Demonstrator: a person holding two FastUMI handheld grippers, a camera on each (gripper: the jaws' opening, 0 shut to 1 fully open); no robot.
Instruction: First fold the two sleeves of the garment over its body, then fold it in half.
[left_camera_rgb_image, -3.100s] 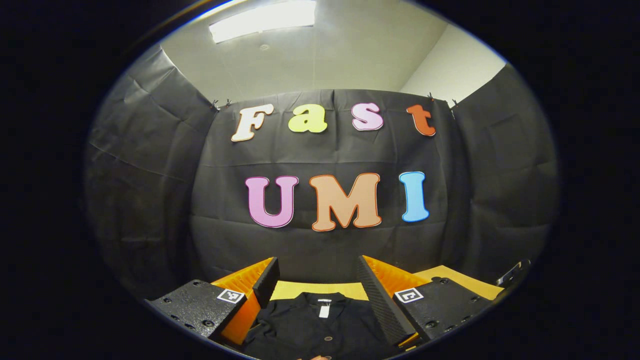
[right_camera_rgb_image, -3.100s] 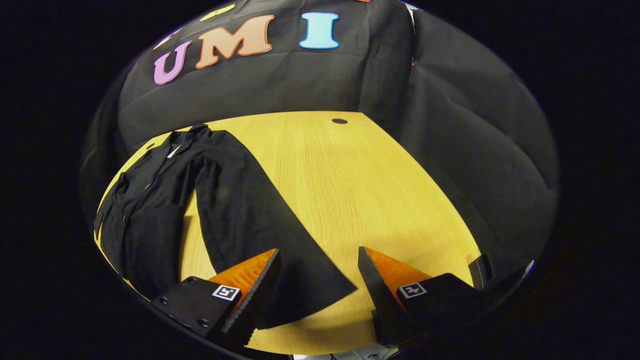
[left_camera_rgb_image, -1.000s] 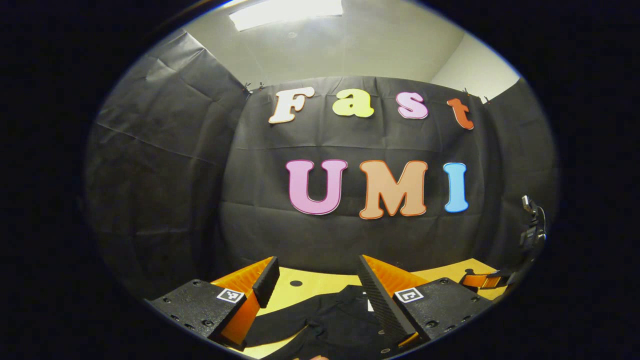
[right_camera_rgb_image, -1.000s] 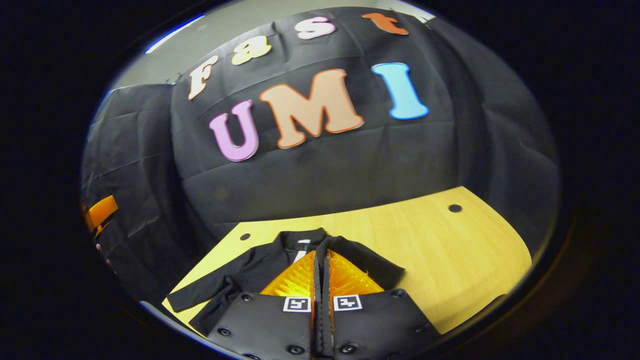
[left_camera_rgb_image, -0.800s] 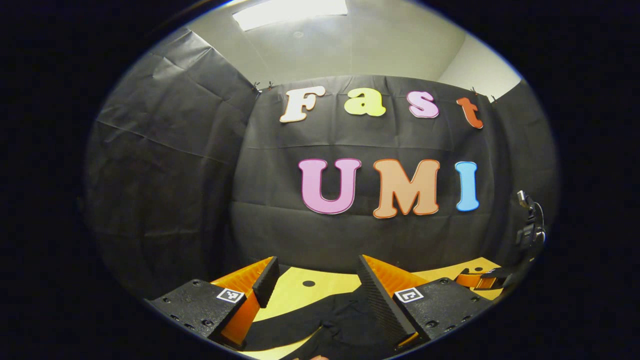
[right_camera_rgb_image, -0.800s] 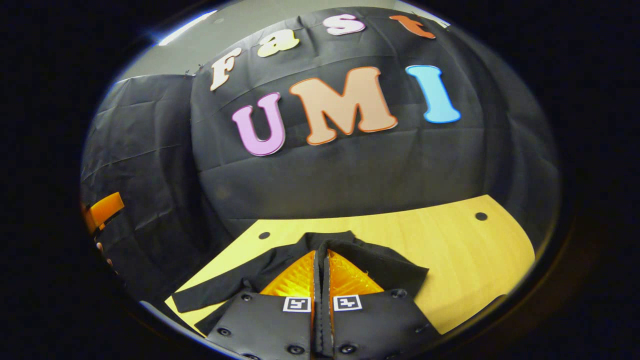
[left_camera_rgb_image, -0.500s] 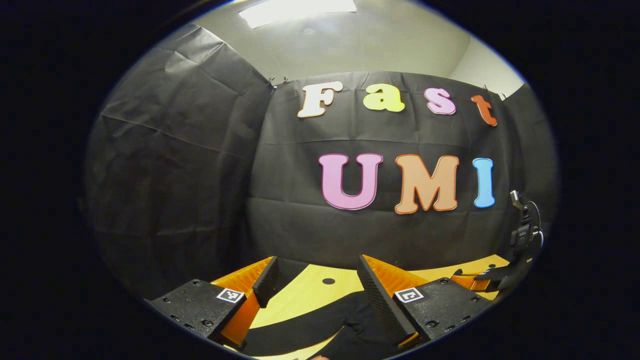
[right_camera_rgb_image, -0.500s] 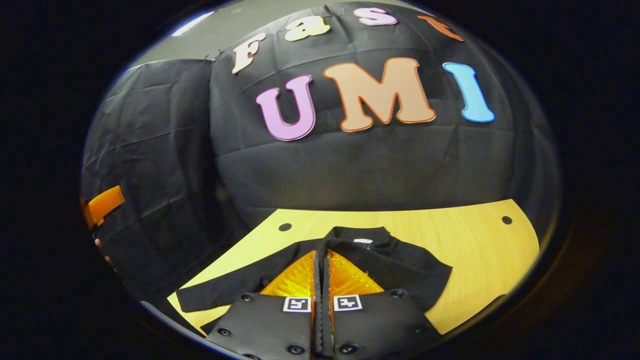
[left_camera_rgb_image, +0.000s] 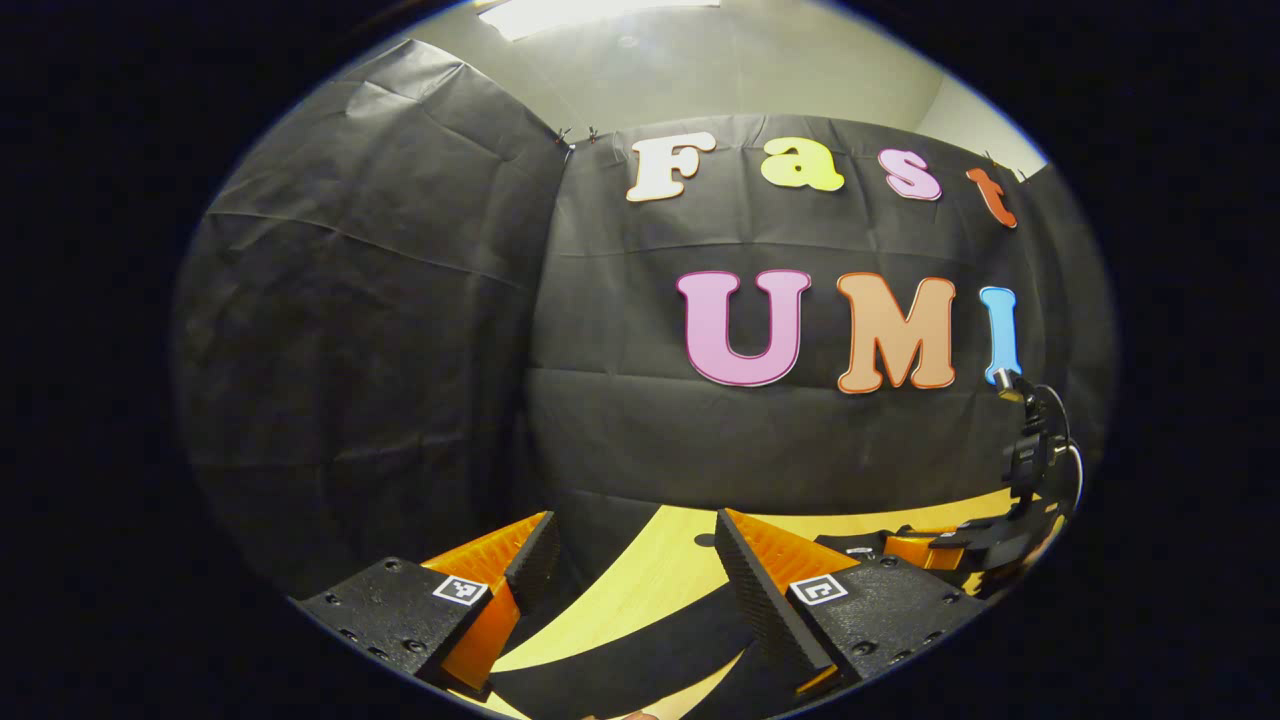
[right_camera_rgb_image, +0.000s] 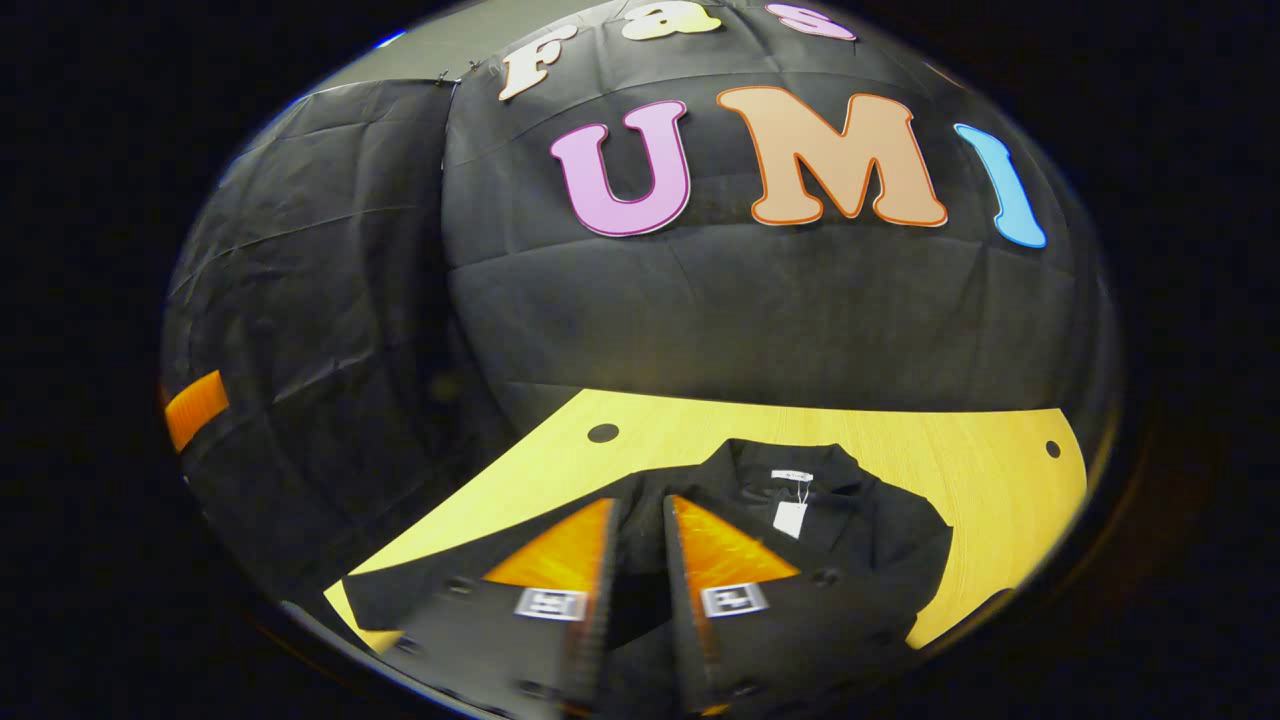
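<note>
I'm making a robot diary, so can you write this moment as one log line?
left gripper: open above outstretched sleeve | right gripper: jaws slightly parted over black shirt | shirt lies on wooden table

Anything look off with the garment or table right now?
Nothing stands out. The black garment lies on the wooden table, one sleeve stretched out flat beneath the open left gripper. The right gripper is slightly parted over the garment.
</note>
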